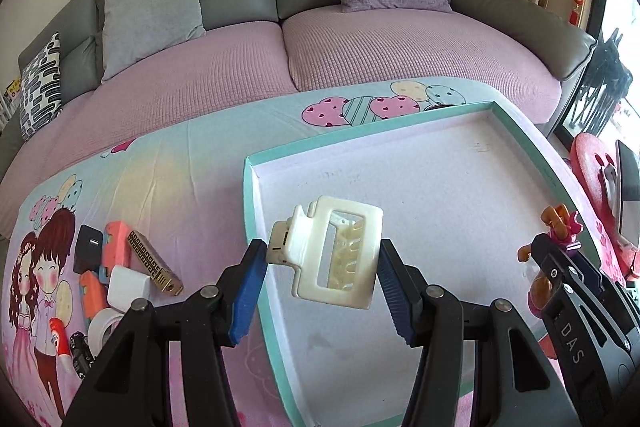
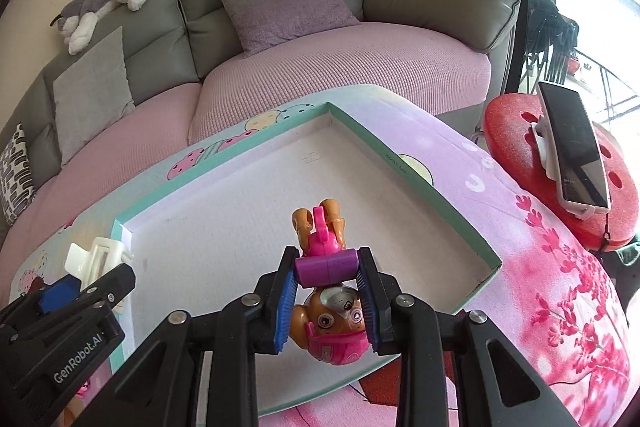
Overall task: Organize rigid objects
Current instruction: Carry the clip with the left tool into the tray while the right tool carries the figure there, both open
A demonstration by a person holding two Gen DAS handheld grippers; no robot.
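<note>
— two things in the air at once. what's in your left fingers point(image 1: 324, 267)?

— a white hair claw clip point(image 1: 334, 255). my left fingers stand about halfway apart, and the blue pads press on its two ends. it's held above the tray point(image 1: 252, 211), over the near left part of the tray's bare white floor, not touching it.

— and the right?

— my right fingers point(image 2: 328, 291) are set narrow, clamped on a toy puppy figure point(image 2: 330, 311). the pads grip the purple block on its back. it hangs upside down: face toward me, tan legs and pink body pointing away. it's also over the tray, near the front middle, clear of the floor.

— where's the tray itself?

— on the desk, on a cartoon-print cloth point(image 1: 160, 167) with balloons and two figures. teal rim, white inside.

— anything still waiting?

— a small heap point(image 1: 120, 267) on the cloth left of the tray: a black charger, orange pieces, a white block, a gold patterned bar, a roll of tape. from the right wrist view, my left fingers show at the tray's left edge with the clip poking out.
</note>
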